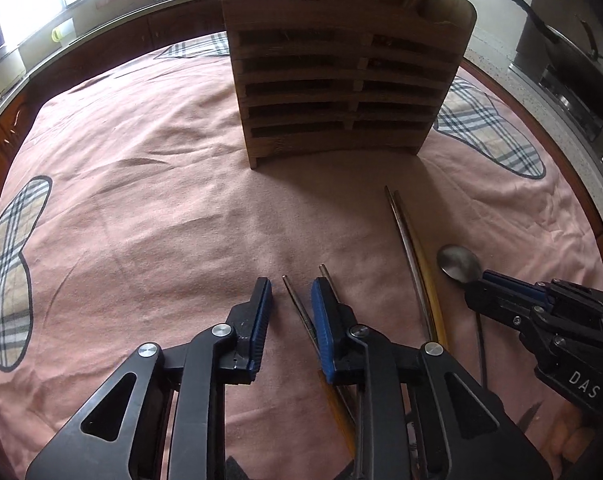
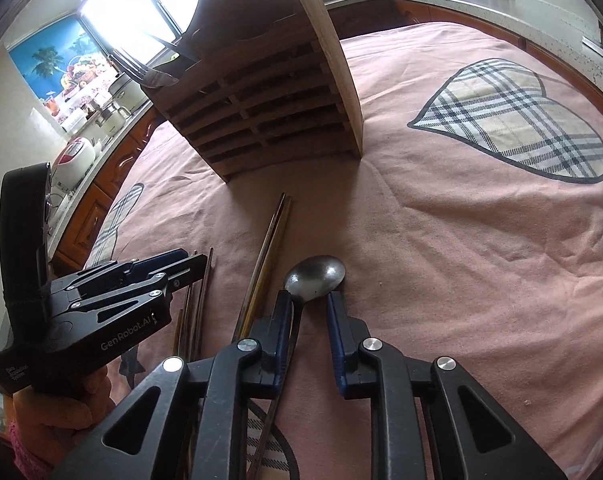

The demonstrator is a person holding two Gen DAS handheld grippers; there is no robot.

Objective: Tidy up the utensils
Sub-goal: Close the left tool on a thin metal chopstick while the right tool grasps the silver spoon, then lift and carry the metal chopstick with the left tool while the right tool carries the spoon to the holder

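Observation:
A wooden slatted utensil rack (image 1: 341, 88) stands on the pink cloth, also in the right wrist view (image 2: 269, 108); utensils stick out of its top. My left gripper (image 1: 291, 300) is open, low over two thin metal chopsticks (image 1: 297, 304) that lie between and beside its fingers. A second chopstick pair (image 1: 411, 256) lies to its right, also in the right wrist view (image 2: 267, 252). A metal spoon (image 2: 315, 276) lies bowl-forward on the cloth. My right gripper (image 2: 309, 308) is open with its fingers on either side of the spoon's neck, apart from it.
The pink cloth (image 2: 461, 240) with plaid heart patches covers the table. A black pan (image 1: 573, 64) sits on the stove at the right. Kitchen counters with appliances run along the far edges.

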